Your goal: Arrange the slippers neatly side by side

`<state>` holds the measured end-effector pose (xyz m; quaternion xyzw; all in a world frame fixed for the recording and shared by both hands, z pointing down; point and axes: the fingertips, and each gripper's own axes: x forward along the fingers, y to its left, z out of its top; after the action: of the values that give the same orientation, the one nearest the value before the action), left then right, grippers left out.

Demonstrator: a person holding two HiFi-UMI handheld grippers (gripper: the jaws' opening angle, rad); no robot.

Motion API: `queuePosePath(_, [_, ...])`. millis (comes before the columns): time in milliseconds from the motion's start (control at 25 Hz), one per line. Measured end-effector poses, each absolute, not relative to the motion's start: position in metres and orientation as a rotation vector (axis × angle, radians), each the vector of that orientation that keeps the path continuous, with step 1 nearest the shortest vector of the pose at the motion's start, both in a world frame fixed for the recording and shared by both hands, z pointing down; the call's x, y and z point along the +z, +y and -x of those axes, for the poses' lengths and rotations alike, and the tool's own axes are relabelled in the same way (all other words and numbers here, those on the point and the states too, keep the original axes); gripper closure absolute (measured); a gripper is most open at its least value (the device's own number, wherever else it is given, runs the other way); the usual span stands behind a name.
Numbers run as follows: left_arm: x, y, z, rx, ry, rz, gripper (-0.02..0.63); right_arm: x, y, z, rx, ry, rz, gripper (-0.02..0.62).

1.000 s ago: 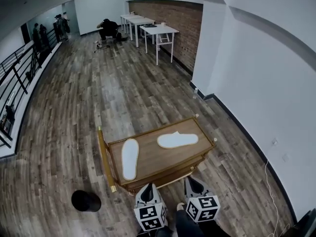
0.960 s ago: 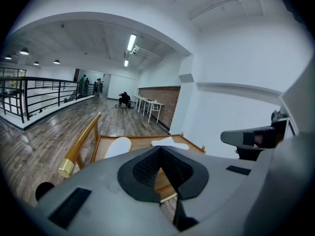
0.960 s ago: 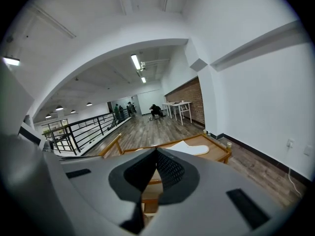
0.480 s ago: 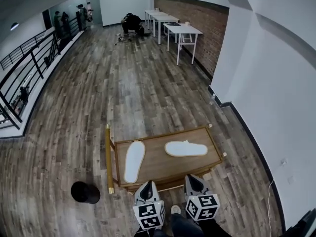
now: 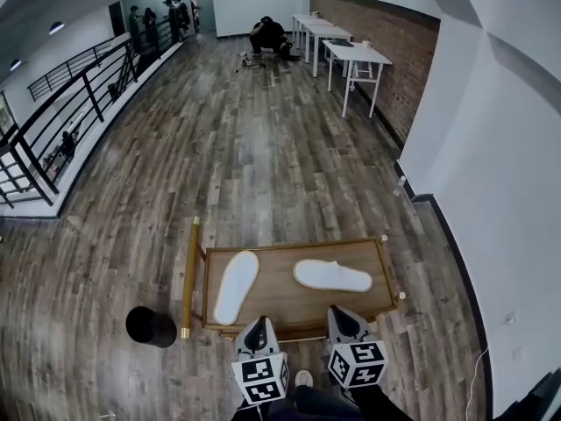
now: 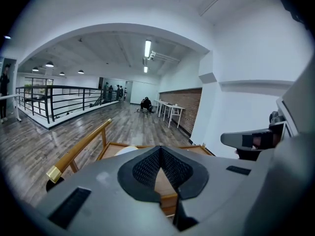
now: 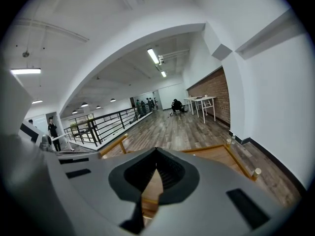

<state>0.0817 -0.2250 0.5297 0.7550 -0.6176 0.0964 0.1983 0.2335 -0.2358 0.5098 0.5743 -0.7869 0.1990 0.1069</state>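
The desk point(image 5: 298, 247) sits squarer in view than before; left gripper point(image 5: 256, 330) and right gripper point(image 5: 342, 323) hover nearby, jaws clenched empty. Those white slippers point(image 5: 236, 286) look light, floppy: pinch a heel edge

White slippers point(image 5: 235, 285) on a brown wood-grain tray point(image 5: 277, 293).

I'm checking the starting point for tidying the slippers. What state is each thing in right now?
cart: upright, both slippers on top.
left slipper: flat, running front to back.
right slipper: flat, lying crosswise, apart from the other.
left tool: shut, empty.
right tool: shut, empty.
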Motion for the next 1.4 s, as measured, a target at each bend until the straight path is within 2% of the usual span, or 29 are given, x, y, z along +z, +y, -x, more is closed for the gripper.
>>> queuePosePath(440, [0.520, -0.241, -0.084, 0.273, -1.775, -2.089, 0.606, 0.509, -0.261, -0.239, 0.601, -2.347, -1.653, 0.597])
queuePosePath(1040, [0.522, -0.269, -0.062, 0.246, -1.769, -2.080, 0.606, 0.518, -0.290, -0.211, 0.593, -2.396, -1.570, 0.597])
queuePosePath(1400, [0.530, -0.284, -0.059, 0.254, -1.763, -2.059, 0.606, 0.537, -0.328, -0.230, 0.585, -2.410, -1.484, 0.597])
